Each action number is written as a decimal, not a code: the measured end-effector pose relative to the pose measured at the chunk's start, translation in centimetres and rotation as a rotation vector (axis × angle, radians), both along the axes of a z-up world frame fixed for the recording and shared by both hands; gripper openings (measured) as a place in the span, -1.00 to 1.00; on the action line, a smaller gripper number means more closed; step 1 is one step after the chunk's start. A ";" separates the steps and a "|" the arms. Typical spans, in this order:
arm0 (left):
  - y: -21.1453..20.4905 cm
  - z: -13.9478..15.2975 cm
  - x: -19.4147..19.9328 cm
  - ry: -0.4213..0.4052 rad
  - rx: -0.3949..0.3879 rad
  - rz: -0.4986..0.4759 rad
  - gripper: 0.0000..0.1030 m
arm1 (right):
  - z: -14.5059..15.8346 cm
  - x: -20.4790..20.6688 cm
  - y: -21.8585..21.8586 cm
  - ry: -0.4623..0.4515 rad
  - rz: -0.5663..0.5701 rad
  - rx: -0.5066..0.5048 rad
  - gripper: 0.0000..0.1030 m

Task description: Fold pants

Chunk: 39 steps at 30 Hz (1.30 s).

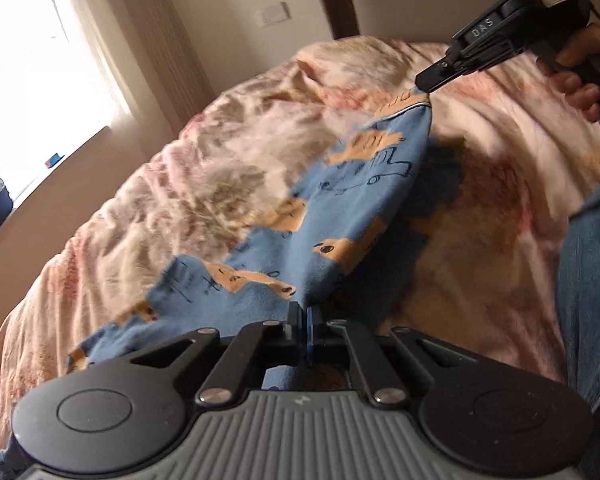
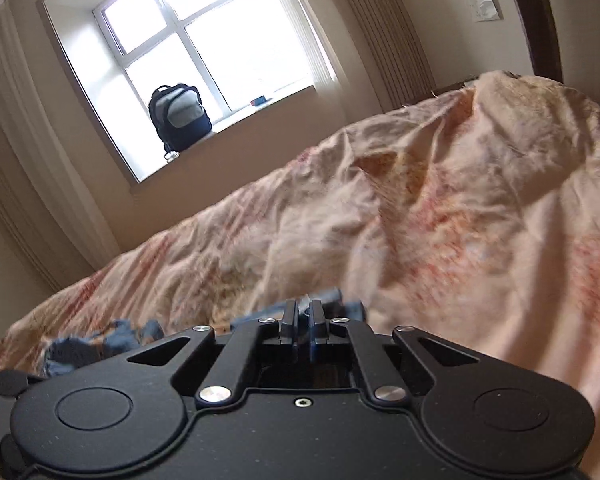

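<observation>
Blue pants (image 1: 340,208) with tan bear prints are stretched in the air above the bed between my two grippers. My left gripper (image 1: 303,316) is shut on one end of the pants. My right gripper (image 1: 424,86) shows at the upper right of the left wrist view, shut on the other end by a white-trimmed edge. In the right wrist view my right gripper (image 2: 304,312) is shut on a bunch of blue fabric (image 2: 340,306), and more blue cloth (image 2: 100,340) hangs low at the left.
A wrinkled peach and pink floral bedspread (image 1: 180,184) covers the bed (image 2: 460,220). A dark backpack (image 2: 180,118) stands on the windowsill. The person's jeans-clad leg (image 1: 592,280) is at the right edge. A wall switch (image 1: 274,14) is on the far wall.
</observation>
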<state>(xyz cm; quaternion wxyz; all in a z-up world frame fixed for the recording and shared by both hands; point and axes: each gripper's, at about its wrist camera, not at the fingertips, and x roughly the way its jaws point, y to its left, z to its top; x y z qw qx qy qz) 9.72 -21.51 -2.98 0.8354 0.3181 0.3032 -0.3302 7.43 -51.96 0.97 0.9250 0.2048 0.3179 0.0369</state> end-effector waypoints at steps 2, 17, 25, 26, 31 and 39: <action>-0.5 -1.2 -0.4 0.008 0.030 -0.020 -0.97 | -1.2 -0.7 0.1 0.034 0.001 -0.033 -0.91; 0.2 -1.3 0.1 0.064 -0.011 0.002 0.12 | -3.4 -2.6 1.3 0.054 0.055 -0.208 -0.55; 2.6 1.0 3.6 0.053 -0.140 0.216 0.69 | -3.0 5.0 0.8 0.058 0.128 -0.150 -0.11; 2.6 0.9 4.1 0.036 -0.123 0.247 0.69 | -3.5 6.3 1.0 0.080 0.136 -0.141 -0.11; 3.6 -0.6 5.8 -0.007 -0.050 0.360 0.69 | -5.9 9.2 0.6 0.185 0.115 -0.093 -0.38; 7.1 -2.2 5.7 0.063 -0.074 0.447 0.71 | -2.4 6.7 0.9 0.055 0.117 -0.212 -0.80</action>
